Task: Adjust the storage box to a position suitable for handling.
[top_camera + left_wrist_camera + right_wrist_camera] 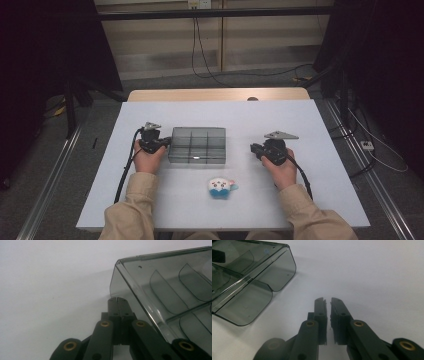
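A smoky clear plastic organiser box (196, 159) with several compartments sits mid-table. My left gripper (168, 142) rests at the box's left end, jaws shut with nothing between them. In the left gripper view the joined tips (117, 299) lie beside the corner of the box (130, 282). My right gripper (253, 148) lies on the table to the right of the box, apart from it. Its jaws (327, 300) stand all but closed with a thin slit and nothing in it. The box (279, 272) sits ahead to their left. A small white and blue plush toy (221, 188) lies in front of the box.
The white tabletop (300, 120) ends at a wooden strip (215, 94) at the far side. Cables trail from both grippers toward the person's sleeves. Floor rails run along both sides of the table.
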Motion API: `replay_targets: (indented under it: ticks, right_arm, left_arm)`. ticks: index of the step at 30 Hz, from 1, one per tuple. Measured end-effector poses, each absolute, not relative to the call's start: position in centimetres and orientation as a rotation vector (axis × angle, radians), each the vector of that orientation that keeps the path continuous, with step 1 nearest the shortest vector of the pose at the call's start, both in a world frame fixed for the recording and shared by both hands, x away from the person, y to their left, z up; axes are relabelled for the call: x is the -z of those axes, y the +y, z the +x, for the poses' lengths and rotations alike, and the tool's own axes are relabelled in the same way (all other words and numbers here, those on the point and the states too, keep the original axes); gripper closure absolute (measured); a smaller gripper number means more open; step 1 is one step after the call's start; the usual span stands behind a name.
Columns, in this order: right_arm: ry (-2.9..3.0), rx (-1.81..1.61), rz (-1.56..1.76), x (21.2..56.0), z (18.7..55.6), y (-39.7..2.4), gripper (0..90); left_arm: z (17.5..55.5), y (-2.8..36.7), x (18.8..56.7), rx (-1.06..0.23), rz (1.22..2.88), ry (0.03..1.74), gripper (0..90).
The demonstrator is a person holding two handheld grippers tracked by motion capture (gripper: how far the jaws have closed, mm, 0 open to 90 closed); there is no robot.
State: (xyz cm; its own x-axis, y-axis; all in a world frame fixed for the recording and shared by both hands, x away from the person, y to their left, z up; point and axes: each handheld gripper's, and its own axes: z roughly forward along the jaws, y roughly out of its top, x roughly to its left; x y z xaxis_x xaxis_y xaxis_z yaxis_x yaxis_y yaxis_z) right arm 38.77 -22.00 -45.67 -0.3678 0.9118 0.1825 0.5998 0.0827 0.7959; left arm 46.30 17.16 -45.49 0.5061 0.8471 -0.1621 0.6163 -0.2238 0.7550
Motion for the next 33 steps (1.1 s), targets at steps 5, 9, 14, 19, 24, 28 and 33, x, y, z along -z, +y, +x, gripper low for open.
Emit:
replay_targets:
  ticks: [5,9,14,19,24,28,33]
  right_arm:
    - [2.009,-1.167,1.492,45.7,39.1,-21.9,87.9]
    - [2.009,-1.160,1.502,45.9,39.3,-21.8,90.0]
    - [2.015,-1.153,1.509,46.2,39.4,-21.9,90.0]
    - [2.018,-1.153,1.512,46.2,39.5,-21.7,90.0]
    - [2.032,-1.149,1.506,46.2,39.7,-21.3,90.0]
    - [2.046,-1.136,1.501,46.3,39.8,-21.1,90.0]
    - [2.056,-1.133,1.508,46.3,40.0,-20.9,90.0]
  left_arm:
    - [46.1,16.3,45.5,-0.362,1.962,1.173,90.0]
    - [46.1,15.8,45.5,-0.349,1.963,1.165,90.0]
    - [45.9,15.2,45.6,-0.339,1.968,1.150,90.0]
    - [45.9,14.7,45.6,-0.330,1.973,1.145,90.0]
    - [45.7,13.9,45.5,-0.329,1.987,1.123,90.0]
    - [45.7,13.5,45.5,-0.320,1.996,1.107,90.0]
    - [45.6,12.9,45.5,-0.312,1.998,1.101,90.0]
